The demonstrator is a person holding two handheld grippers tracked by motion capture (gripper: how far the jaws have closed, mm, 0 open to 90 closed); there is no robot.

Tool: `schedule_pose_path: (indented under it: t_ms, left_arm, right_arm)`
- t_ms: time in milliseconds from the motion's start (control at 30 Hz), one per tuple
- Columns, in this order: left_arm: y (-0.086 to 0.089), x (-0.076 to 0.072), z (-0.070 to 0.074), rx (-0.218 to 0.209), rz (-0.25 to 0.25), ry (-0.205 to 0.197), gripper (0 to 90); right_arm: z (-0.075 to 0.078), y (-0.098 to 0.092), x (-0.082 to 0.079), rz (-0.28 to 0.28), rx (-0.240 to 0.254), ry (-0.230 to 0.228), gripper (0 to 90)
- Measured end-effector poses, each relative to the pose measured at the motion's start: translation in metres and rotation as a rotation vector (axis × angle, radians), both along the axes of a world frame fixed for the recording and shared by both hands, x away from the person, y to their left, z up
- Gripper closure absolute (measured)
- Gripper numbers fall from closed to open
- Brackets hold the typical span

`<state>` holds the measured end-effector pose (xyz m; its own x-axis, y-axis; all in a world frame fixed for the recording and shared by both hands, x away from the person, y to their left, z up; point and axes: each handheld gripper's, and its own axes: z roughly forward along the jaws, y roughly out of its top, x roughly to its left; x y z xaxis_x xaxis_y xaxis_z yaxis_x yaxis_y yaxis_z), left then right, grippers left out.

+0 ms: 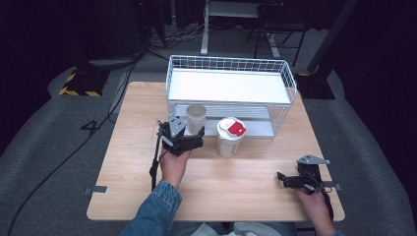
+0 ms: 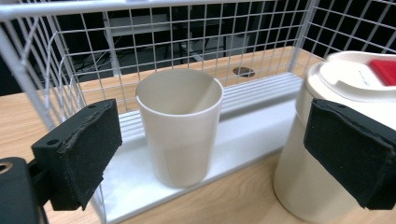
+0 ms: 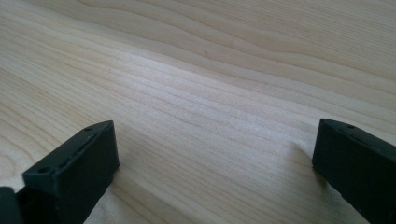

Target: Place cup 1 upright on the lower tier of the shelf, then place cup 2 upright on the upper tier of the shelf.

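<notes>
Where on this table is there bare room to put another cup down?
The wooden table is bare left of the left gripper, and between that hand and the right gripper. It is crowded at the wire rack front, where the open cup sits on the lower shelf and the lidded cup stands just outside.

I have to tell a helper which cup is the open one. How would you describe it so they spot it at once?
Find the white wire rack at the back of the wooden table. On its low shelf, near the left end, stands the plain cup. Unlike the lidded cup beside it on the table, it has no lid and no red tab.
</notes>
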<state>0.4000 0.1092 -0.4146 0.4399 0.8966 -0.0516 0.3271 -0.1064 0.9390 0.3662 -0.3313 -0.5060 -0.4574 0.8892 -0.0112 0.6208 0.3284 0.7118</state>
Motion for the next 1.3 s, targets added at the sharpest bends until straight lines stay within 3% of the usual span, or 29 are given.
schedule_pose_path:
  t_ms: [167, 267, 433, 600, 800, 1300]
  left_arm:
    - [0.007, -0.013, 0.006, -0.004, -0.020, 0.010, 4.7]
    - [0.012, -0.020, 0.010, -0.016, -0.043, 0.036, 4.7]
    - [0.018, -0.030, 0.011, 0.003, -0.056, 0.036, 4.7]
    - [0.026, -0.041, 0.010, -0.016, -0.064, 0.037, 4.6]
    - [0.034, -0.061, 0.004, 0.013, -0.066, 0.046, 4.6]
    - [0.059, -0.096, -0.020, 0.056, -0.074, 0.127, 4.7]
  right_arm:
    - [0.000, -0.001, 0.002, 0.025, 0.000, 0.003, 0.7]
    - [0.000, 0.000, 0.003, 0.029, 0.003, 0.003, 1.1]
    - [0.000, 0.001, 0.003, 0.020, 0.001, 0.002, 1.3]
    - [0.001, 0.002, 0.001, 0.026, 0.001, -0.007, 5.4]
    - [0.004, 0.010, 0.001, 0.050, -0.028, -0.025, 7.3]
    - [0.028, 0.036, 0.001, 0.166, 0.043, -0.057, 7.3]
